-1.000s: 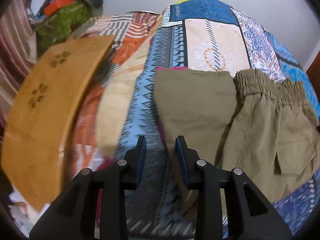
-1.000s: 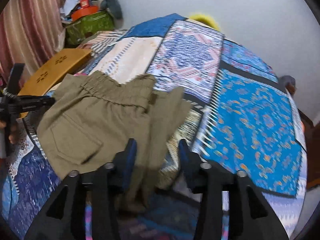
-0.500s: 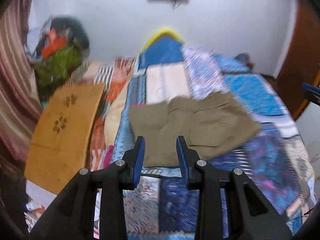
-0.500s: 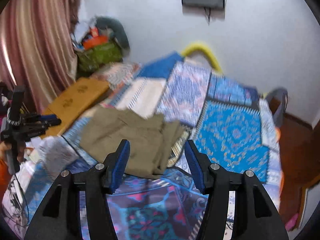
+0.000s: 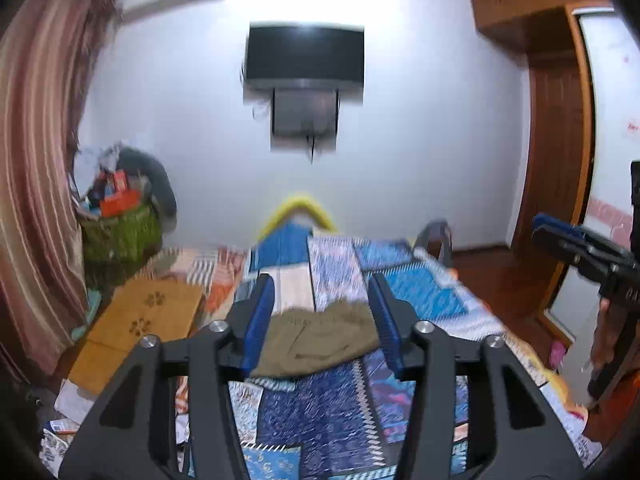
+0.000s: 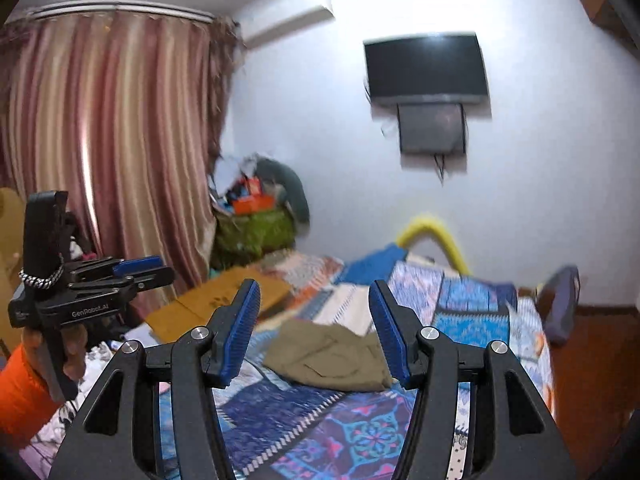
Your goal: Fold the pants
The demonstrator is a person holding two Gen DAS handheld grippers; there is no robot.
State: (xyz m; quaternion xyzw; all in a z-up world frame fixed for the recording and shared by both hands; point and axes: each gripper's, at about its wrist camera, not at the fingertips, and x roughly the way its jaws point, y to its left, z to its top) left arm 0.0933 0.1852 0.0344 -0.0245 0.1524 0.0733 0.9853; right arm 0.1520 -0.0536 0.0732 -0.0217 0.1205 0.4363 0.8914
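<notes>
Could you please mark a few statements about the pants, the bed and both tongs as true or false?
1. The olive-green folded pants lie on the blue patchwork bedspread. True.
2. The left tongs are clamped on the pants. False: they are open and hold nothing, well back from the pants.
3. The right tongs are open and empty. True.
4. The black wall-mounted television is showing a picture. False: its screen is dark.
5. The tan wooden board lies on top of the pants. False: it lies apart, at the bed's left side.

Both wrist views raised, far back, facing bed (image 5: 420, 292); share pants (image 6: 332, 356).
</notes>
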